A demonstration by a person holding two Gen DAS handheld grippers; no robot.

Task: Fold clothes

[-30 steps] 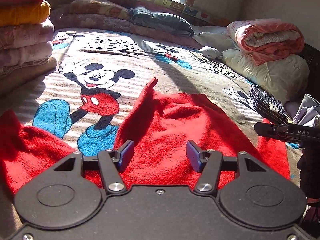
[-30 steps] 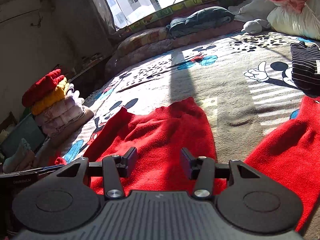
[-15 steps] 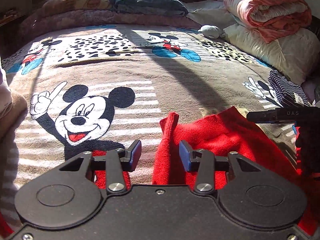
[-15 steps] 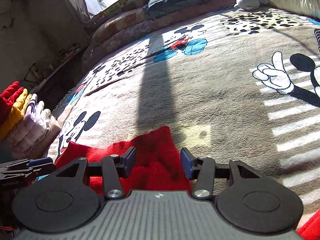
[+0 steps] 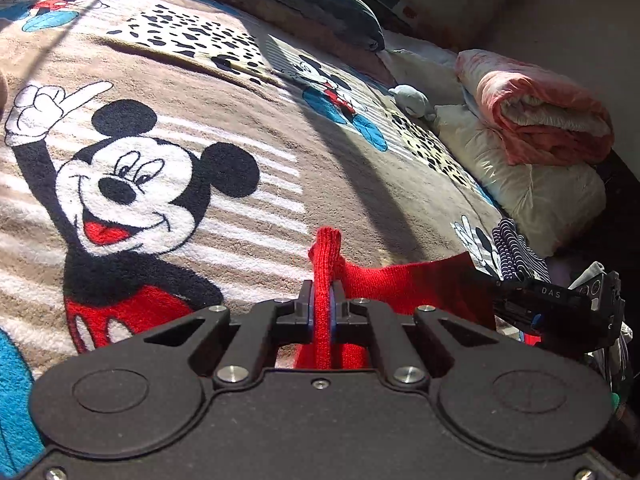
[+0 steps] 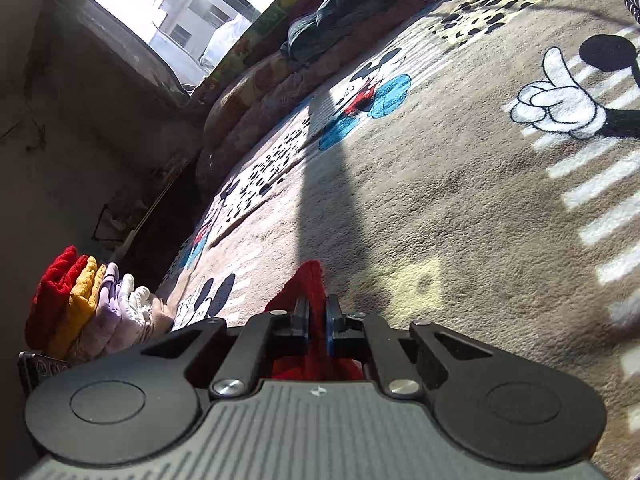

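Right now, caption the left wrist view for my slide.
Left gripper shut on a red knit garment edge above a cartoon-mouse blanket.

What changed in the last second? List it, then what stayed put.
Both grippers went from open to shut: the left gripper now pinches an edge of the red sweater, and the right gripper pinches another edge. Both moved forward to the far edge, leaving less red cloth ahead of them. The blanket and the stack of folded clothes stayed put.
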